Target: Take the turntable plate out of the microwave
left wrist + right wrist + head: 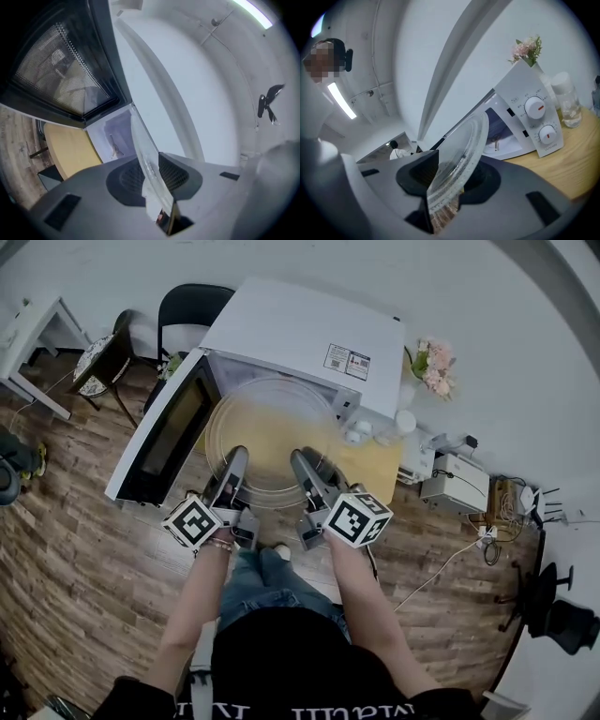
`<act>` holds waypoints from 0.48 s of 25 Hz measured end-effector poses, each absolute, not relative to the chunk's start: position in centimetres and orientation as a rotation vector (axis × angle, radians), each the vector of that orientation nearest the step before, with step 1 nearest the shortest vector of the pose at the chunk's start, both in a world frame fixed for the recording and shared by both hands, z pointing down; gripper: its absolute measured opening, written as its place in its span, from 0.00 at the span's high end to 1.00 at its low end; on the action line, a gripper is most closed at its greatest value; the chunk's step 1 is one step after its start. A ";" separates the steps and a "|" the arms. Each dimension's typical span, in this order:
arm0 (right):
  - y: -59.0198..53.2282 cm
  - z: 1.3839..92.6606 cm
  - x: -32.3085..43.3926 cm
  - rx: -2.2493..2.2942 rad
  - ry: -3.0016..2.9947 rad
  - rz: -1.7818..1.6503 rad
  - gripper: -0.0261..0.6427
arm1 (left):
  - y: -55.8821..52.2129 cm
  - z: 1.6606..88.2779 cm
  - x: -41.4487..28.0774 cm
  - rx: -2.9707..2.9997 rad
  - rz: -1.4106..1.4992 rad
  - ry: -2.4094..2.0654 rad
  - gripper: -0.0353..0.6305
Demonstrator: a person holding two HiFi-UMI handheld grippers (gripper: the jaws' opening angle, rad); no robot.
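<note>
The door (161, 435) of the microwave (309, 338) hung open at left, flanking the glass turntable plate (272, 423) at the oven's mouth above a wooden table (380, 470). The left gripper (234, 463) and right gripper (302, 465), side by side and near level, each clamped its near rim; flowers (433, 367) stood at right.

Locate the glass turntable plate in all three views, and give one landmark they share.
Head view: turntable plate at centre, before the open microwave.
Left gripper view: the plate edge-on, slanting up from bottom centre.
Right gripper view: the plate tilted, lower centre.
Shared landmark: the microwave, its door upper left in the left gripper view, its dial panel at right in the right gripper view.
</note>
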State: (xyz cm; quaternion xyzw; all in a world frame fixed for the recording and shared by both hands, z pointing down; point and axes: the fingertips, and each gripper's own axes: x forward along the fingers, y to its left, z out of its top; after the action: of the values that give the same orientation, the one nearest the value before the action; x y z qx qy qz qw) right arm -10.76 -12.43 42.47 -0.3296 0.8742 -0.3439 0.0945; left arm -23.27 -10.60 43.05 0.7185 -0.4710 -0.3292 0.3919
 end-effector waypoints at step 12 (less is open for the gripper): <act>-12.1 36.8 -11.1 -0.918 2.617 -0.827 0.74 | -10.4 36.9 -23.5 1.990 -0.863 -1.208 0.83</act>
State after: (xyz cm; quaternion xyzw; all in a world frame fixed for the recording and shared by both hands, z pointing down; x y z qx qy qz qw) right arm -11.07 -12.05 36.75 -0.3149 0.8974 -0.2835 0.1235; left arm -23.53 -10.36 36.85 0.7585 -0.4603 -0.3289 0.3236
